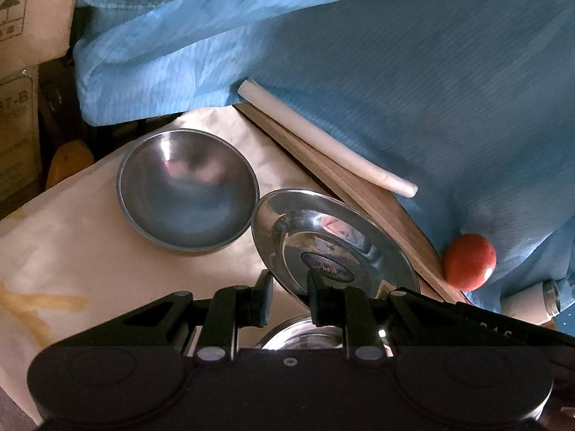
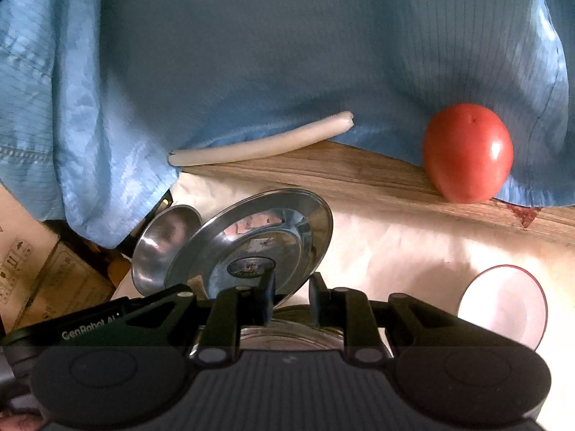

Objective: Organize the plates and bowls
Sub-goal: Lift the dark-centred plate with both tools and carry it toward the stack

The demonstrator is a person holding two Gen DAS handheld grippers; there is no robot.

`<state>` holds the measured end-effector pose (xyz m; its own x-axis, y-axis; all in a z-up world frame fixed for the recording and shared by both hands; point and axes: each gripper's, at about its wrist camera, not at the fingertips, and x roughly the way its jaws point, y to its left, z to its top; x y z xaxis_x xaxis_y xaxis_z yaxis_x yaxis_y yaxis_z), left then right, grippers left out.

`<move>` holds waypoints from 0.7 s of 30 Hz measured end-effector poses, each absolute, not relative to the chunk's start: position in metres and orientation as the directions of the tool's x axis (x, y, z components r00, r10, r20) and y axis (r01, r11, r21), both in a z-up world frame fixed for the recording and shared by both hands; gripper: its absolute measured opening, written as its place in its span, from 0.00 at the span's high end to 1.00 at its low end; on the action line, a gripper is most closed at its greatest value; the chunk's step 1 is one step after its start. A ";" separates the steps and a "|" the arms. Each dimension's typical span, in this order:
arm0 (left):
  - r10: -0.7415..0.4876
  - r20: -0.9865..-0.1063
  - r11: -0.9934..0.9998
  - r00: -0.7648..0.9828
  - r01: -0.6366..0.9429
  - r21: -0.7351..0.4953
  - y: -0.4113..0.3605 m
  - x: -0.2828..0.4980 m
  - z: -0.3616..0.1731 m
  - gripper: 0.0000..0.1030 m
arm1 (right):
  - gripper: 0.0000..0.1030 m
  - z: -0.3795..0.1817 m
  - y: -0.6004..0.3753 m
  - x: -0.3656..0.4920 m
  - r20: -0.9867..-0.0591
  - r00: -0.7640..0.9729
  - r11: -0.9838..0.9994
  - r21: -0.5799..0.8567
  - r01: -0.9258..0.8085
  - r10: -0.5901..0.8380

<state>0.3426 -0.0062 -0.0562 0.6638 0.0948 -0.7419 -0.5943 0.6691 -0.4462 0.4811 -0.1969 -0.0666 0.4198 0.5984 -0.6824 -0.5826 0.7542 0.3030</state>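
Observation:
A shiny steel plate [image 1: 334, 240] is held tilted between both grippers; it also shows in the right wrist view [image 2: 258, 240]. My left gripper [image 1: 289, 298] has its jaws either side of the plate's rim, a gap still showing. My right gripper [image 2: 291, 298] straddles the opposite rim the same way. A steel bowl [image 1: 187, 190] stands on the white cloth [image 1: 72, 251] to the left, also visible in the right wrist view [image 2: 161, 248]. Another steel dish [image 1: 302, 334] lies under the grippers. A pink-rimmed white bowl [image 2: 503, 305] sits at the right.
A wooden board [image 2: 359, 179] runs along the table edge, with a red tomato [image 2: 467, 152] and a white stick [image 2: 258, 143] on it. A person's blue garment [image 1: 395, 72] fills the background. Cardboard boxes [image 1: 18, 107] stand at the left.

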 end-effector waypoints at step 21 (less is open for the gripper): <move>0.133 -0.675 0.731 0.725 -0.532 -0.427 -0.014 0.330 -0.039 0.78 | 0.78 -0.061 -0.214 0.467 -0.566 0.464 0.703 0.329 -0.631 0.681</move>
<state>0.3302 -0.0143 -0.0390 0.7254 0.1334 -0.6753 -0.5318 0.7314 -0.4268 0.4665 -0.2140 -0.0613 0.4641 0.6813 -0.5660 -0.6306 0.7029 0.3290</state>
